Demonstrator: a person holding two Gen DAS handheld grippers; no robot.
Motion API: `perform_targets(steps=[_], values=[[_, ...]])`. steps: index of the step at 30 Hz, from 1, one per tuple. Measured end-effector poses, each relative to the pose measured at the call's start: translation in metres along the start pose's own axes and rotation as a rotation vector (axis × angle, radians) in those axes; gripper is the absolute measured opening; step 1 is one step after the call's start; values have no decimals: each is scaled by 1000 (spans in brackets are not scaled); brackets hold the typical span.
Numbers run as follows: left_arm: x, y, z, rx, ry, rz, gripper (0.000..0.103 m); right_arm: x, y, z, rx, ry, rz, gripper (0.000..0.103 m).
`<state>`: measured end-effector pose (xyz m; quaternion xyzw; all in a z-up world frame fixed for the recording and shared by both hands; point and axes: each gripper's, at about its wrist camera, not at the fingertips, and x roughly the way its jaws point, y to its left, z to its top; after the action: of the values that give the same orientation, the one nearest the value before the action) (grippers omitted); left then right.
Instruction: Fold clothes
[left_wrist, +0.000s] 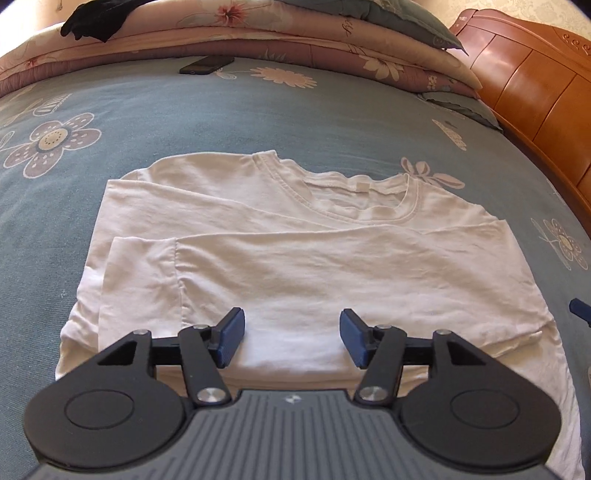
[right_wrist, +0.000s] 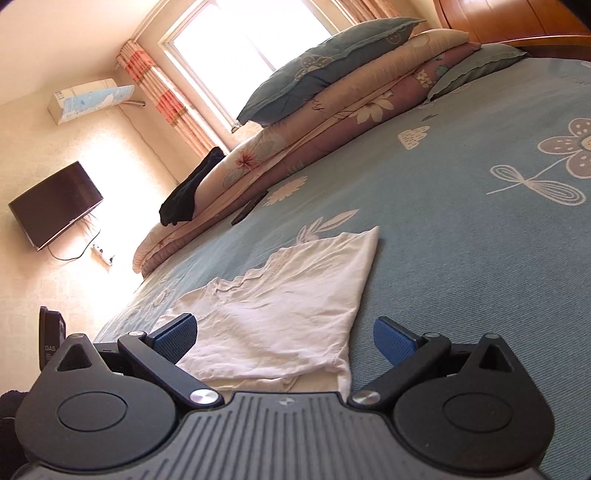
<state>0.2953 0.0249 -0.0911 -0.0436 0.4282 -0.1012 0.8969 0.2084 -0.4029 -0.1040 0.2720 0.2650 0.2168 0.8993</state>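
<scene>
We note a white T-shirt (left_wrist: 295, 258) lying flat on a blue flowered bedspread (left_wrist: 147, 122), near edge toward us, collar at the far side, with both sides folded in across the front so the sleeves overlap the chest. Going left to right in the left wrist view: a large flower print on the far left of the bedspread, then a black garment (left_wrist: 96, 20) draped on the stacked quilts (left_wrist: 258, 40) along the far edge, a dark phone (left_wrist: 207, 64) lying just in front of those quilts, a grey-blue pillow (left_wrist: 406, 18) on top of the stack, and a wooden headboard (left_wrist: 535, 92) at the far right. Our left gripper (left_wrist: 291, 338) hangs over the near hem of the shirt, jaws spread wide with nothing between the blue pads (left_wrist: 231, 338); whether the pads touch the cloth we cannot tell. At the right edge of this view a small blue tip of the other tool shows. In the right wrist view, left to right: a wall-mounted television (right_wrist: 55, 205), an air conditioner (right_wrist: 88, 98) above it, a curtained window (right_wrist: 240, 48), the quilts and pillow, then open bedspread. Our right gripper (right_wrist: 284, 341) sits at the shirt's near right corner, jaws also wide apart and holding nothing; its left pad lies over the cloth, its right pad over bare bedspread.
</scene>
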Motion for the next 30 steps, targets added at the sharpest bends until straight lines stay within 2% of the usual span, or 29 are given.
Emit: perform_targets(steps=[3,7,8,11,14,16,18,20,22,25,27,28,30], values=[[-2,-1,-2,-11,5,11,60,9,10,-7,-4,46,72,103],[-14,-3,6,-19,-20,4,61,16,24,-12,-51,56,174,103],[-14,-2,8,-29,-26,1,61,20,26,-13,-54,63,168,103],[-12,5,11,-91,-21,-9,67,32,16,-16,-8,107,53,103],[-6,20,3,-140,13,36,65,32,7,-13,28,126,74,103],[-14,30,1,-180,-4,4,65,32,6,-15,28,131,73,103],[-27,36,5,-229,-38,41,65,33,10,-17,1,131,58,103],[-38,38,11,-223,-78,43,66,34,13,-20,-22,130,46,103],[-39,40,15,-241,-82,17,66,34,13,-21,-26,127,44,103],[-30,39,16,-234,-63,18,67,34,10,-20,-9,124,54,103],[-16,45,13,-256,-1,97,68,34,10,-20,-13,124,56,103],[-10,47,12,-270,21,129,63,34,10,-20,-15,125,56,103],[-13,52,13,-321,-2,127,64,35,11,-20,-22,125,53,103]])
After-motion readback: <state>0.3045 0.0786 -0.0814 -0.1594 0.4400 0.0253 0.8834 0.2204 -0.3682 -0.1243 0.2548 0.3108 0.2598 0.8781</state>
